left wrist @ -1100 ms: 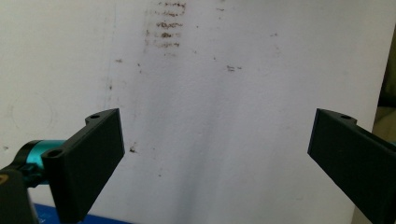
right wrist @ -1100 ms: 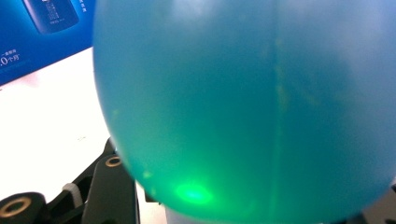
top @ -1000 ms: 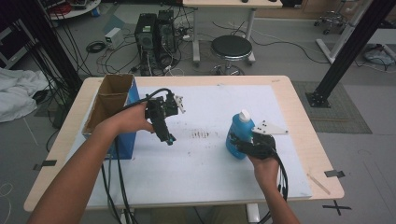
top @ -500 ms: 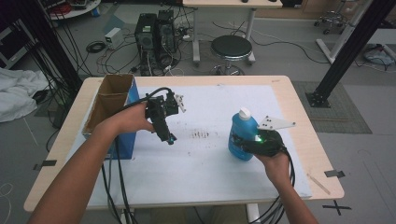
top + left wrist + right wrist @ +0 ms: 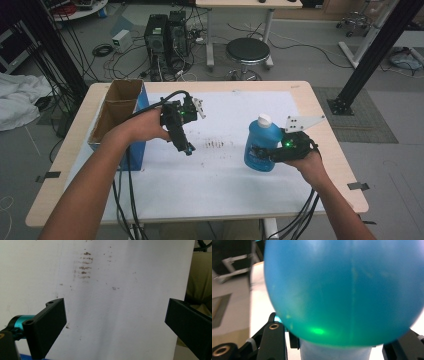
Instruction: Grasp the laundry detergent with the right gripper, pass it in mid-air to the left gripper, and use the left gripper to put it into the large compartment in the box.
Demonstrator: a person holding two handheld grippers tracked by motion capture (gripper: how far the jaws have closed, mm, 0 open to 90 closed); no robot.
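Note:
A blue bottle (image 5: pixel 261 142) with a white cap (image 5: pixel 264 120) stands roughly upright at the right of the white sheet (image 5: pixel 225 175). My right gripper (image 5: pixel 264 153) comes in from the bottle's right and is shut on its lower body. In the right gripper view the blue bottle (image 5: pixel 342 290) bulges between the jaws, and the right gripper (image 5: pixel 337 346) clasps its narrower part. My left gripper (image 5: pixel 186 148) hangs over the sheet's left half, pointing down. In the left gripper view the left gripper (image 5: pixel 115 325) is wide open with nothing between its fingers.
A cardboard box (image 5: pixel 119 107) with a blue side stands at the table's left edge. Brown stains (image 5: pixel 215 145) mark the sheet between the grippers and show again as stains (image 5: pixel 83 267) in the left gripper view. A black stool (image 5: pixel 247 50) stands behind the table.
My right hand has swung from below the bottle round to its right side, still holding it; the bottle has shifted slightly right. The left gripper has not moved.

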